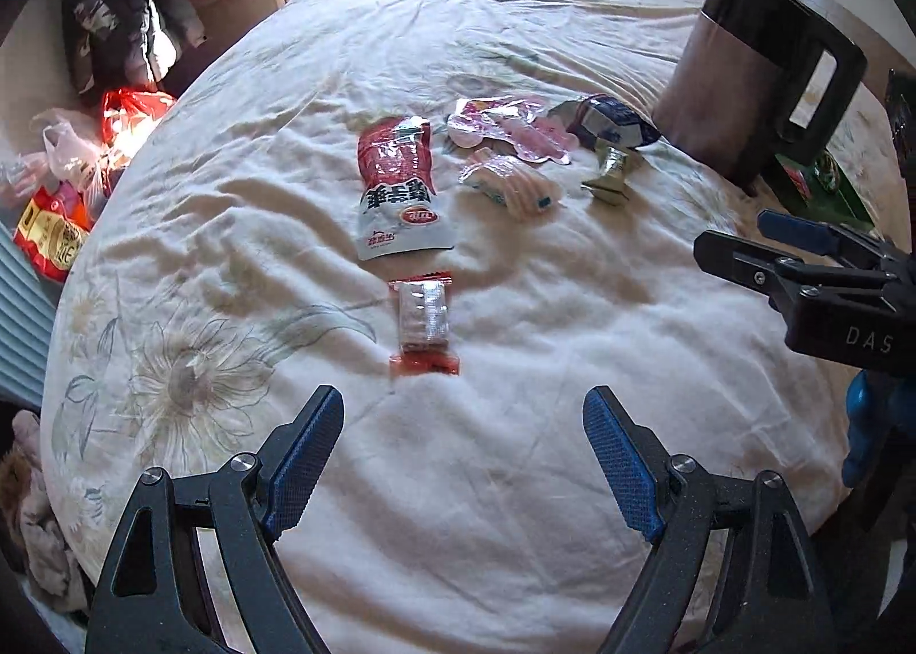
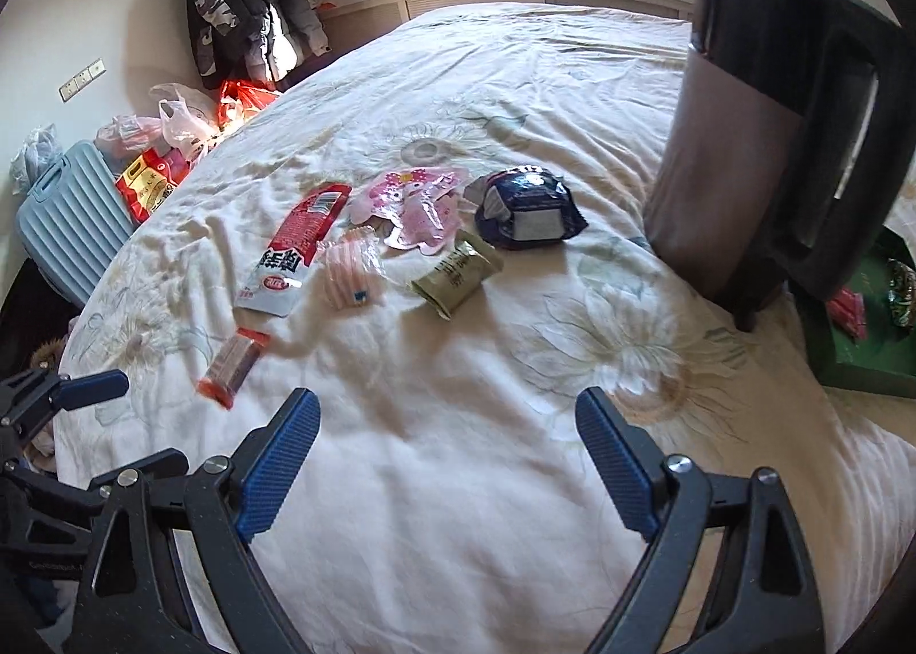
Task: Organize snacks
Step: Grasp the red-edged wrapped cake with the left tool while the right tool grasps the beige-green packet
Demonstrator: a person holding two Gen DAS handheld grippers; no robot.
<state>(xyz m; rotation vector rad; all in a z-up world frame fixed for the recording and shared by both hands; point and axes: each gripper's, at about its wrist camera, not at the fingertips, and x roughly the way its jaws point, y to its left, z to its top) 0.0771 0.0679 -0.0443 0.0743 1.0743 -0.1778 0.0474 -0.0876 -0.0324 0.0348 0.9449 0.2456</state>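
My left gripper hangs over the bedspread with its fingers wide and nothing between them. My right gripper is the same, fingers spread wide over bare cloth. Just ahead of the left one lies a small red bar, apart from both grippers. Beyond it a red-and-white pouch lies flat. To its right sit a striped pink pack and an olive packet, close together. Behind those are a pink pouch and a dark blue bag. Off to the right a dark kettle stands upright, with a green tray beside it holding a few snacks.
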